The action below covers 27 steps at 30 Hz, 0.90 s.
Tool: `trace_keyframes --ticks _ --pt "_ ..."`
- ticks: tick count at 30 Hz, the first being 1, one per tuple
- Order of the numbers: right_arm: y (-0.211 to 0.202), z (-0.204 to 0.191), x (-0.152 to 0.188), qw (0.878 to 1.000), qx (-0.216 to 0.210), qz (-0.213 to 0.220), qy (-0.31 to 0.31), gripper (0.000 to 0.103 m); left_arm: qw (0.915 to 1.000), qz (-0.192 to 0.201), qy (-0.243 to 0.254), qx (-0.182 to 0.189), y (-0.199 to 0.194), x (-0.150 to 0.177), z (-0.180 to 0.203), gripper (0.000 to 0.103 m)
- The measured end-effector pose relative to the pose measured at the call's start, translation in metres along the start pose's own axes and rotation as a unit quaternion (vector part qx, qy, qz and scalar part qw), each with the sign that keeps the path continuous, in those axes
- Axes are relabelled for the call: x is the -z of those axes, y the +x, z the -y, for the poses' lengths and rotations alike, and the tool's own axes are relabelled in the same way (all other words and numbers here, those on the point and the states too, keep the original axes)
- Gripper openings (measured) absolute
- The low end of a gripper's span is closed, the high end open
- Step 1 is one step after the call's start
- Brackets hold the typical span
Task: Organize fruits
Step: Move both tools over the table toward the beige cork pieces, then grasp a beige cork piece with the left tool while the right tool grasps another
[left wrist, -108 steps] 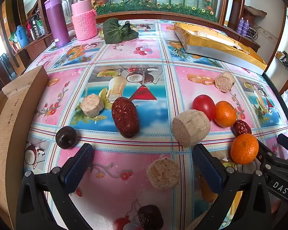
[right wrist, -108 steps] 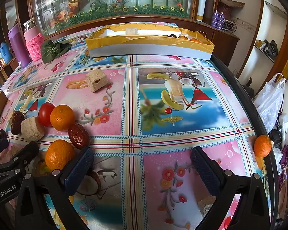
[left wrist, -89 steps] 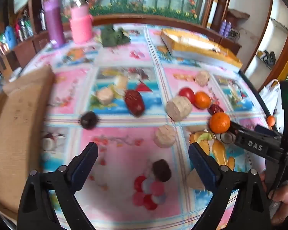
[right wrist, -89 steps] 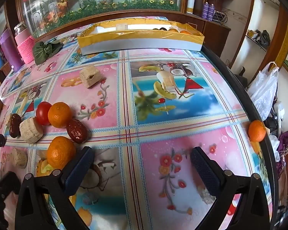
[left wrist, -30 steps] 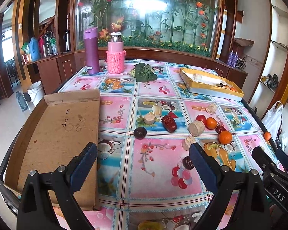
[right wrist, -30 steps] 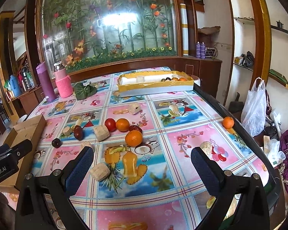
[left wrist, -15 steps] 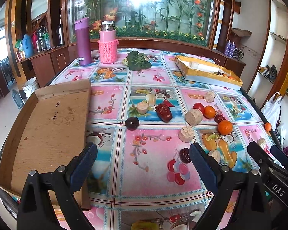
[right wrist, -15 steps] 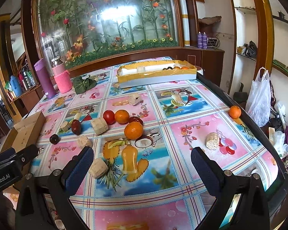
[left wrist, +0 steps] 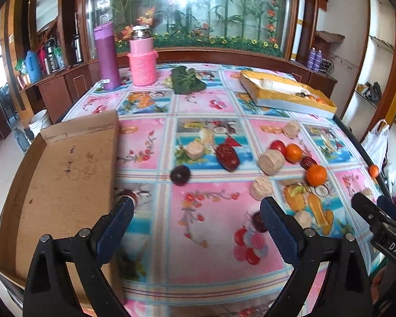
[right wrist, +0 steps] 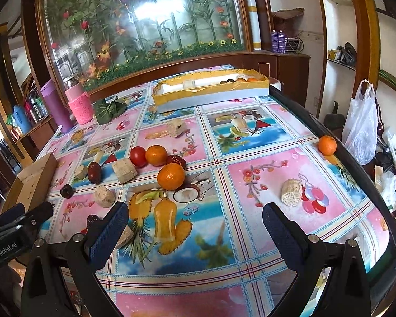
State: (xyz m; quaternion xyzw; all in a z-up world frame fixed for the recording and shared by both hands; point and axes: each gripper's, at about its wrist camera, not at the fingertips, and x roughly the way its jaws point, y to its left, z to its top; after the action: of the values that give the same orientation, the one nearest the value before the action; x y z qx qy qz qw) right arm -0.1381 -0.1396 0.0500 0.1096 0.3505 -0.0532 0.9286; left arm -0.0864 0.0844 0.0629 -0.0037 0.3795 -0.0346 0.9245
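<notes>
Fruits lie scattered on the patterned table: a red tomato, two oranges, a big red date, a dark plum, and several beige cork-like pieces. In the right wrist view the tomato, the oranges and a lone orange at the right edge show. My left gripper is open and empty above the near table. My right gripper is open and empty, well short of the fruit.
An open cardboard box lies at the left. A yellow-rimmed tray holding some fruit sits at the far right. A purple flask, a pink jar and a green leaf stand at the back. A plastic bag hangs right.
Both grippers pulled far back and up from the fruit, then drifted slightly closer over the last half second. Both stayed open and empty; no fruit moved.
</notes>
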Motion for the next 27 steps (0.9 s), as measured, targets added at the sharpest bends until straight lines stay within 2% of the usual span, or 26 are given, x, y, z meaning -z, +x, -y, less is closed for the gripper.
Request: trace_keyframes --ticks 3,7,12,15,16,17,18,19,21,27 --pt "0.002 0.005 -0.009 1.0 0.001 -0.004 -0.013 0.102 0.9999 -0.005 -0.012 0.002 0.003 -0.005 -0.015 0.096" --pt "0.014 0.013 -0.021 1.0 -0.009 -0.02 -0.016 0.102 0.9995 -0.022 -0.003 0.024 0.012 -0.003 -0.012 0.096" --pt "0.035 0.013 -0.027 0.996 -0.059 -0.061 -0.006 0.102 0.9968 -0.048 0.02 0.061 0.027 -0.003 0.01 0.096" --pt "0.037 0.003 -0.023 0.991 -0.108 -0.078 -0.017 0.096 0.9932 -0.061 0.017 0.098 0.034 -0.009 0.017 0.091" --pt "0.037 -0.001 -0.021 0.989 -0.122 -0.083 -0.023 0.09 0.9916 -0.064 0.015 0.111 0.037 -0.012 0.019 0.089" --pt "0.037 -0.006 -0.018 0.986 -0.138 -0.09 -0.03 0.086 0.9897 -0.068 0.015 0.125 0.039 -0.014 0.021 0.082" --pt "0.038 -0.01 -0.015 0.983 -0.15 -0.097 -0.037 0.077 0.9879 -0.072 0.016 0.136 0.042 -0.016 0.023 0.075" --pt "0.039 -0.014 -0.012 0.98 -0.161 -0.106 -0.044 0.071 0.986 -0.079 0.016 0.146 0.045 -0.018 0.025 0.073" --pt "0.04 -0.021 -0.006 0.975 -0.18 -0.118 -0.055 0.068 0.9831 -0.09 0.015 0.159 0.051 -0.02 0.028 0.069" --pt "0.046 -0.05 0.008 0.967 -0.189 -0.131 -0.107 0.067 0.9786 -0.106 0.004 0.176 0.063 -0.022 0.028 0.067"
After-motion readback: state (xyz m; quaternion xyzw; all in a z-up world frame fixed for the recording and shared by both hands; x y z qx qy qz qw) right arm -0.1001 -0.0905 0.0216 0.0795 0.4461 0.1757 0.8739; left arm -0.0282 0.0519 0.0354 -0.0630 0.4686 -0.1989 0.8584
